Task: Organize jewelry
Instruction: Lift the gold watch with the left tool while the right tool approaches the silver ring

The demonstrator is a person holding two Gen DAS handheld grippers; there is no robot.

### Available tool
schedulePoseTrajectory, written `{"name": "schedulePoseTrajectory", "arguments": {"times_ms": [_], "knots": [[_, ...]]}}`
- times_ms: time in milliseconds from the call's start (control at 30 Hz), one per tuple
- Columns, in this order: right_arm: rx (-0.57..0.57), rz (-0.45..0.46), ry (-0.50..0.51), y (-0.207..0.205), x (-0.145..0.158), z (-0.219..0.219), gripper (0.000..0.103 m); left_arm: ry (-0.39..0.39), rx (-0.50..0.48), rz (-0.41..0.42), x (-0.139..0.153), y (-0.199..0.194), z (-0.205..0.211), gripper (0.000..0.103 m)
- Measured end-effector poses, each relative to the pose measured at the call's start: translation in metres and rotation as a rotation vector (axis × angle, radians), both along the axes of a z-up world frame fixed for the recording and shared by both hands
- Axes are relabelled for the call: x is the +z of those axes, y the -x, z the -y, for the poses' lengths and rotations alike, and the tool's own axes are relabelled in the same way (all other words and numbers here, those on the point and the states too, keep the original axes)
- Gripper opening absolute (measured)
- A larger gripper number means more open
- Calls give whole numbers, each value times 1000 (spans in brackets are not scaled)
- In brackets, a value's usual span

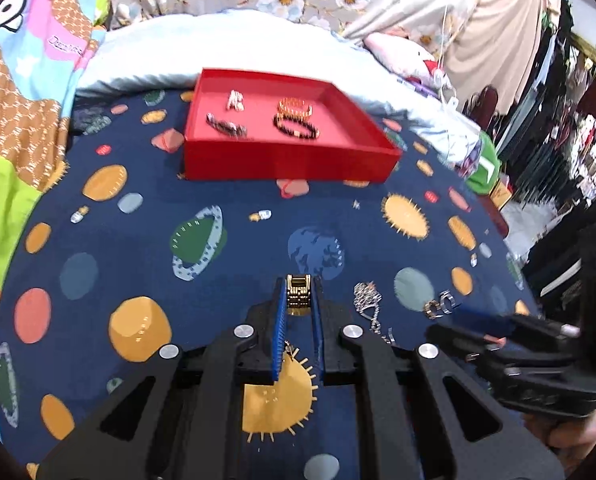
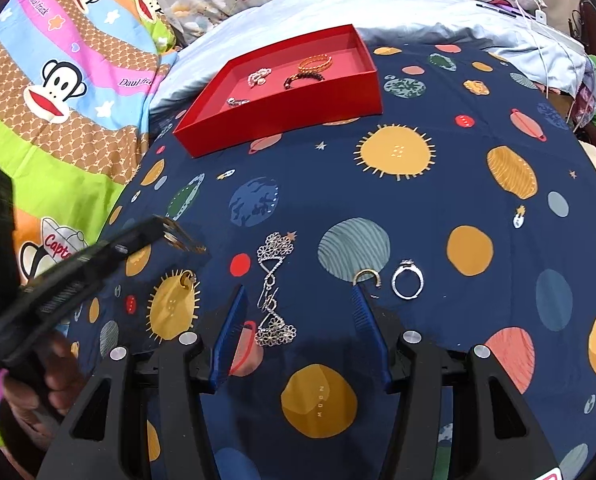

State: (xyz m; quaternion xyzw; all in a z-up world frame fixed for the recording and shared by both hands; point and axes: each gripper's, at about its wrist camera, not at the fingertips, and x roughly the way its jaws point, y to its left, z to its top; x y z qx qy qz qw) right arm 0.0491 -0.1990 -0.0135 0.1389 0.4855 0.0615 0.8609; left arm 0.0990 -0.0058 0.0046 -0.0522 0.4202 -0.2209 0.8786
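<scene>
my left gripper (image 1: 299, 294) is clamped on one gold ring (image 1: 298, 290); right gripper (image 2: 298, 294) fingers apart around one silver earring pair (image 2: 273, 290); four pieces lie in the red tray (image 1: 289, 160).

The bedcover (image 2: 438, 216) is navy, printed with mustard suns, coral and teal planets and small stars, and the tray (image 1: 289, 160) on it is bright red. Inside the tray lie an orange-gold bracelet (image 1: 295, 106) and a dark beaded bracelet (image 1: 296, 127), while a silver flower-patterned chain (image 2: 273, 288) and a silver ring (image 2: 407, 282) lie on the navy cloth. Both grippers are black with blue finger pads (image 2: 229, 336), and the blanket (image 2: 57, 80) alongside shows cartoon monkeys on lime, pink, blue and brown bands.
</scene>
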Motion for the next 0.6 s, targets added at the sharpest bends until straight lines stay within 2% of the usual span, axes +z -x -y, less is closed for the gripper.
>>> {"name": "schedulePoseTrajectory", "arguments": {"times_ms": [267,600], "knots": [[14,-1,8,6,-2,-8,53,-11,36,45,31,24,-25,11],[-3,-4,29,15,-4,-4,52,-46,62,4,22,48,-44,11]]}}
